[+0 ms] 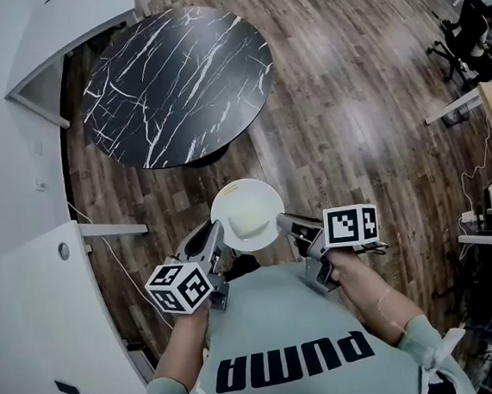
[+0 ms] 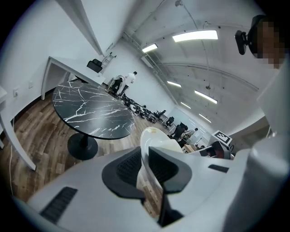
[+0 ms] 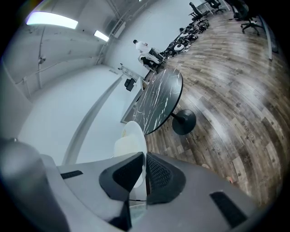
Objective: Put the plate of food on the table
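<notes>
White plate [image 1: 229, 198] rim sits pinched between the dark pads of my left gripper [image 2: 146, 156]. The jaws are only a little apart and press on the rim from both sides. My right gripper [image 3: 145, 167] bites the other side of the same plate, with its pads squeezed onto the thin edge too. So the plate hangs in the air between my two grippers, just in front of my pale green shirt [image 1: 284, 318]. Some soft, pale yellow food [image 1: 250, 223] lies on the plate, but I cannot tell what kind it is. Under the plate and grippers is the brown wood floor [image 1: 351, 121].

Farther ahead of the grippers, a bit to the left, stands the round black table [image 1: 175, 86] with thin white lines on top. The plate and the table are well apart. A white wall [image 1: 10, 171] runs along beyond my left gripper. Far past the table there are black office chairs [image 1: 460, 33], and a person in white [image 2: 131, 78] stands by a desk.
</notes>
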`<action>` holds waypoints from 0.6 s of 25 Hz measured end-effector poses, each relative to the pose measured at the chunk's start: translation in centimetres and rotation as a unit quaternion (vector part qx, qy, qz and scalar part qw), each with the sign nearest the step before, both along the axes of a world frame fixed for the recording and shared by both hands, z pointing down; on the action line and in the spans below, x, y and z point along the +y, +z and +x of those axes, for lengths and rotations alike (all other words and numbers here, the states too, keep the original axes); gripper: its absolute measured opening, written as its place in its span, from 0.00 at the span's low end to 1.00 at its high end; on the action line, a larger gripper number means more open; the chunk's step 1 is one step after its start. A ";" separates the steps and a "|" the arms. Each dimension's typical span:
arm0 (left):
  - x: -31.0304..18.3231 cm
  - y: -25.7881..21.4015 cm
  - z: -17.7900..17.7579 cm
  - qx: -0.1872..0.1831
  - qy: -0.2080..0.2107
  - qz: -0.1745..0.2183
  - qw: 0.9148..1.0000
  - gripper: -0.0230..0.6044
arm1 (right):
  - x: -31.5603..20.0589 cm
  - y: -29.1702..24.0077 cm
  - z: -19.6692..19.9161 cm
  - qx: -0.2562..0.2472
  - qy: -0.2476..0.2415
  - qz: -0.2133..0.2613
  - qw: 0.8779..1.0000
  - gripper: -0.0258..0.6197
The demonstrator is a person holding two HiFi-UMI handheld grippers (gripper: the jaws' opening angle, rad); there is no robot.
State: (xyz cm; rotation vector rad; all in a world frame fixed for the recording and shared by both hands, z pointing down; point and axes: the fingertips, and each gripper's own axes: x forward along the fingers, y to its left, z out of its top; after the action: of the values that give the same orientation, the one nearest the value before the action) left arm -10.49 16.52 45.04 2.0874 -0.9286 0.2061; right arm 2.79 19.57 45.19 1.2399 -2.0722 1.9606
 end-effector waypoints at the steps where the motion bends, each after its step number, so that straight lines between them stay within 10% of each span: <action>1: -0.7 -0.1 -0.3 0.001 0.001 0.001 1.000 0.13 | -0.7 -0.1 -0.3 0.002 0.001 0.002 1.000 0.08; 15: -6.8 -0.7 -4.7 0.001 -0.004 0.011 1.000 0.12 | -7.1 -0.7 -4.6 0.005 -0.006 0.015 1.000 0.09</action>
State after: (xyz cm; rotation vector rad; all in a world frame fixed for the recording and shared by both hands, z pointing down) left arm -15.19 9.75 44.30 2.1041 -0.9411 0.1907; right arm -1.83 12.47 44.51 1.2382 -2.1055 1.9222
